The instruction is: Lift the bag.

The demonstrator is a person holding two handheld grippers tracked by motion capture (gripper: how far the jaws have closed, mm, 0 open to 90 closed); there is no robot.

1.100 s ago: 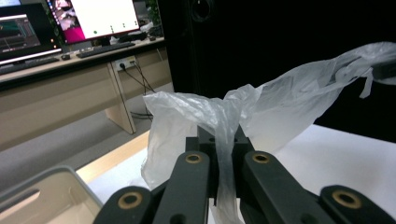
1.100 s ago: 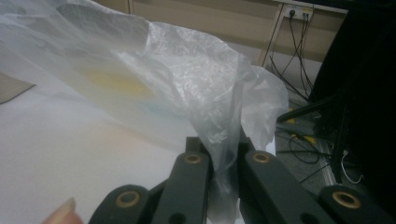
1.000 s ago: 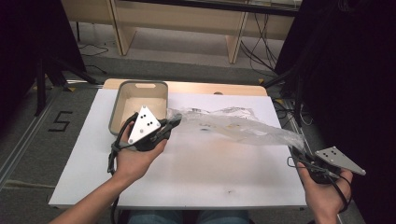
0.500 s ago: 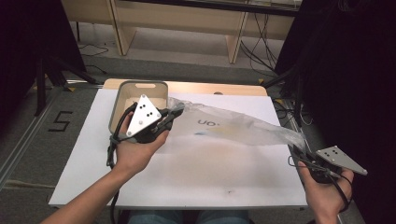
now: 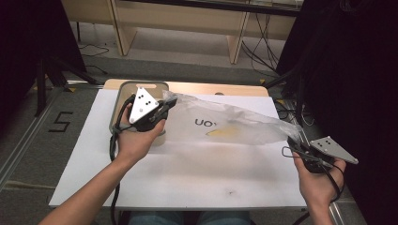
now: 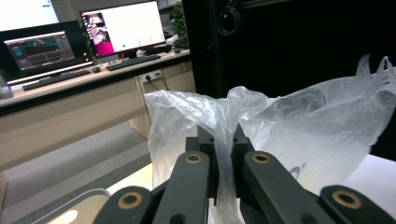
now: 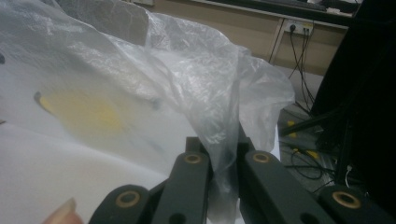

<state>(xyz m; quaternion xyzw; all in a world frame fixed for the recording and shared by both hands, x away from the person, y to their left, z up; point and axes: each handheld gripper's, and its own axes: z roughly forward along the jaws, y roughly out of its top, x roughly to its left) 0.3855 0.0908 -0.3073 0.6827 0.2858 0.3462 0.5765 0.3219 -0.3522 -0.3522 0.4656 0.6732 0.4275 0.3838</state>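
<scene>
Clear plastic bag (image 5: 234,124) pinched between both tongs (taut); grey bin (image 5: 123,91) behind

Two grippers are at work: the left gripper (image 5: 166,105) and the right gripper (image 5: 292,148), each with two black jaws pinched together. One clear plastic bag (image 5: 225,123) stretches between the claws, an end clamped in each, and it carries one yellow patch (image 5: 228,131) nearer the right claw. One beige bin (image 5: 121,90) sits just behind and under the left claw. One white table (image 5: 187,173) lies beneath both claws. Two hands hold the tools, the left hand (image 5: 134,140) and the right hand (image 5: 318,180). Beyond the left claw, the left gripper view shows two lit monitors (image 6: 122,29) on one desk (image 6: 70,88).
</scene>
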